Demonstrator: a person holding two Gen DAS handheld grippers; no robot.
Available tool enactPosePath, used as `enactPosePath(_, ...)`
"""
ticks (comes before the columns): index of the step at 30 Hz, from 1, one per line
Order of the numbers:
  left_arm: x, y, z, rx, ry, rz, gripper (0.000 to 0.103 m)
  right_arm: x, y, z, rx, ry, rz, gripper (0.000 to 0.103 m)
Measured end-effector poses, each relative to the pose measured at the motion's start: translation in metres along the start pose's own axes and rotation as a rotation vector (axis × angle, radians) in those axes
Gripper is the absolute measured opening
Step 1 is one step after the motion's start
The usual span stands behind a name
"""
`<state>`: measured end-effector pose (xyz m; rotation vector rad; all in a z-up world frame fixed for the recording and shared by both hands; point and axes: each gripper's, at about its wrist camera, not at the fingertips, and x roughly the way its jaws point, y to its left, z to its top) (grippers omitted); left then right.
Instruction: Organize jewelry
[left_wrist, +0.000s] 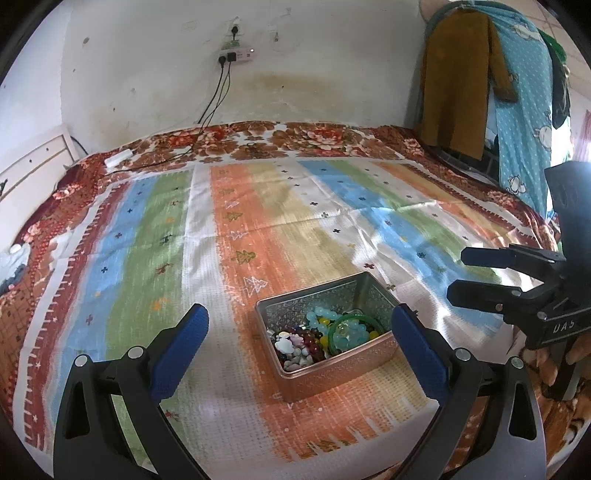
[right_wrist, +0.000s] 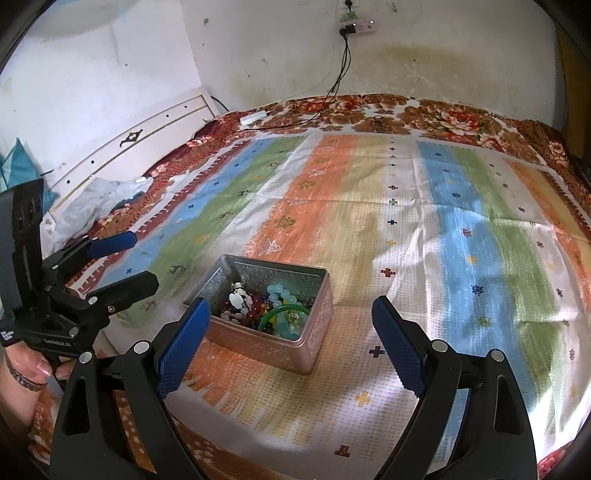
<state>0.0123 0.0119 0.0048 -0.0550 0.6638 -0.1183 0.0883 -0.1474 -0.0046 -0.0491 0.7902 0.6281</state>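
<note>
An open pink metal tin (left_wrist: 343, 369) sits on the striped cloth, filled with jewelry: pale blue beads (left_wrist: 349, 328), a green bangle (left_wrist: 334, 334), dark red beads and shell pieces. In the right wrist view the tin (right_wrist: 295, 350) lies left of centre, with the green bangle (right_wrist: 275, 314) inside. My left gripper (left_wrist: 301, 332) is open and empty, its blue pads either side of the tin, held above and short of it. My right gripper (right_wrist: 291, 332) is open and empty, just right of the tin; it also shows in the left wrist view (left_wrist: 458, 273).
The striped cloth (left_wrist: 258, 221) covers a bed with a floral blanket (left_wrist: 295, 136). A white headboard (right_wrist: 147, 129) stands at the left. Cables (left_wrist: 218, 96) hang from a wall socket onto the bed. Clothes (left_wrist: 480, 81) hang at the far right.
</note>
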Motion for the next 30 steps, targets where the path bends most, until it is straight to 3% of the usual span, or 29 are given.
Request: enactPosePath(30,0.0058,0.005,-0.0008,-0.015,0.023,0.017,0.097,0.0079,0.0018,-0.0027,-0.009,0.023,-0.006,0.089)
